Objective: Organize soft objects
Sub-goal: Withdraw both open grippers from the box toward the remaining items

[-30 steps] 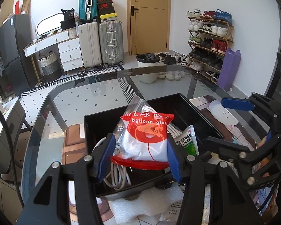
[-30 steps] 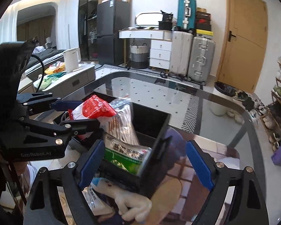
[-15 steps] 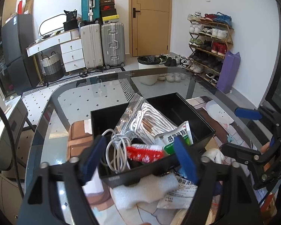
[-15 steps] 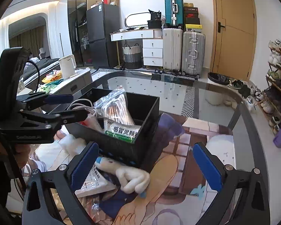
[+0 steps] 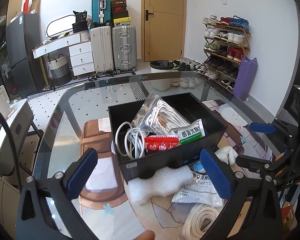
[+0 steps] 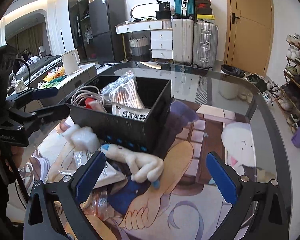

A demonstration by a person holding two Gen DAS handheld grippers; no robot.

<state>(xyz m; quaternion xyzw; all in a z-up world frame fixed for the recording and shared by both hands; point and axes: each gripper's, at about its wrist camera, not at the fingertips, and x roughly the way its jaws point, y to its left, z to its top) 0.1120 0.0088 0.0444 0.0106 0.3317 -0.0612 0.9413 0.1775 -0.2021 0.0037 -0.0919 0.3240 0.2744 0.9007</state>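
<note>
Soft objects still lie loose on the desk (image 5: 56, 120) beside the black bin (image 5: 214, 140): foam piece (image 5: 160, 182), plush toy (image 6: 142, 164), rope coil (image 5: 202, 220). My left tool (image 5: 148, 172) and right tool (image 6: 156, 174) both gape, empty. Grabbing the toy, I might snag the packet (image 6: 108, 174) beneath it. What the bin's wall hides, I cannot tell.

Two close wrist views — shared black bin (image 5: 166, 160)
</note>
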